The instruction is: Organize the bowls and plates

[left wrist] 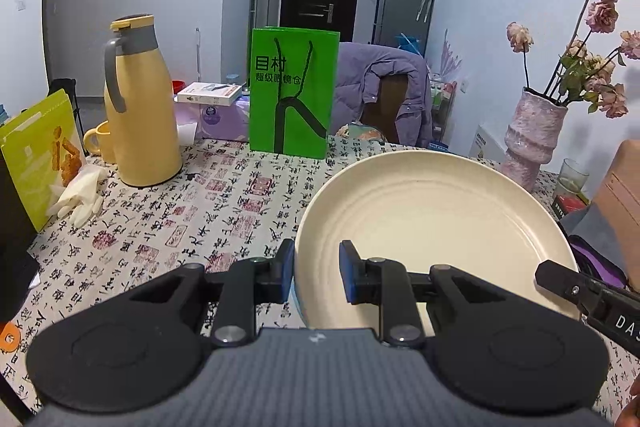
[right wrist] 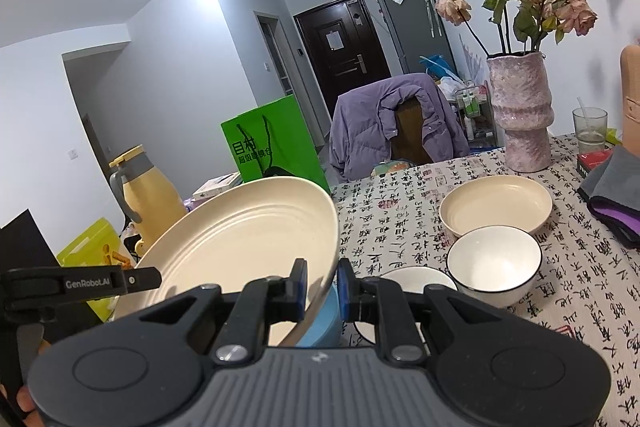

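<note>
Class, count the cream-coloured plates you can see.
2. A large plate is gripped at its rim by both tools; a smaller one lies on the table before the vase. Others may be hidden.

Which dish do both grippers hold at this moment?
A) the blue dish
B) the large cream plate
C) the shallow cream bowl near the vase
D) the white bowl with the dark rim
B: the left gripper and the right gripper each clamp the rim of the large cream plate, which is tilted above the table.

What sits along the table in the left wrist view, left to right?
Yellow-green box → white gloves → yellow thermos → green bag → cream plate → pink vase → glass.
</note>
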### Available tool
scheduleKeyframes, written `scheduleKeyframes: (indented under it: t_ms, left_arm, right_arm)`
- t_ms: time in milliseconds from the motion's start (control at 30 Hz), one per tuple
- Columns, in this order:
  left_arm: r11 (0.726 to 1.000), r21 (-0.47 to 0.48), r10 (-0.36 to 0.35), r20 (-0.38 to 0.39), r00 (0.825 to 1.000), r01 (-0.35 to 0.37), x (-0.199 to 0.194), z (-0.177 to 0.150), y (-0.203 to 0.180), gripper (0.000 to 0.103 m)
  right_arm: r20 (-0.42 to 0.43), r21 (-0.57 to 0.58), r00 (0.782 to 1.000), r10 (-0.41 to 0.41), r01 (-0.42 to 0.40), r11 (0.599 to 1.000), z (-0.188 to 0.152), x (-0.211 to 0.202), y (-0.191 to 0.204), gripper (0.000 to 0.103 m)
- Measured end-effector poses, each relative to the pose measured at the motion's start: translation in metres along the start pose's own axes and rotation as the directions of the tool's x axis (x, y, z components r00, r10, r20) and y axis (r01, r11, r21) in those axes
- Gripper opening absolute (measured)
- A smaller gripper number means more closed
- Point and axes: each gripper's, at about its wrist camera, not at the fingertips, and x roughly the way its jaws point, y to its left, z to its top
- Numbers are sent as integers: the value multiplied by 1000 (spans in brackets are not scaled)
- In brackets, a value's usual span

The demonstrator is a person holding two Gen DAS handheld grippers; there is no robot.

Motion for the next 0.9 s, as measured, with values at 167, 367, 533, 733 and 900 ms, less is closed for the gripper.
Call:
scheduleKeyframes:
  t_ms: [167, 367, 533, 733, 900]
  left_arm:
    - [1000, -1, -9, -3, 1000, 9, -5, -8, 3, 24]
    - [1000, -2, -13, 11, 1000, 13, -13, -17, 5, 24]
    - [1000, -8, -25, 13, 1000, 25, -17, -23, 7, 24]
    - [999, -12, -43, 16, 999, 44, -21, -30, 9, 24]
    - [999, -14, -52, 19, 998, 53, -22, -38, 10, 24]
  right_arm:
    - [5, -5, 1000, -3, 3, 1000, -8, -8, 2, 15]
    - [12, -11, 1000, -1, 1, 1000, -14, -16, 5, 15]
    - [14, -13, 1000, -1, 1, 1000, -21, -21, 6, 15]
    - [13, -8, 1000, -3, 3, 1000, -32, -27, 4, 15]
    - [16, -11, 1000, -6, 7, 1000, -37, -31, 3, 15]
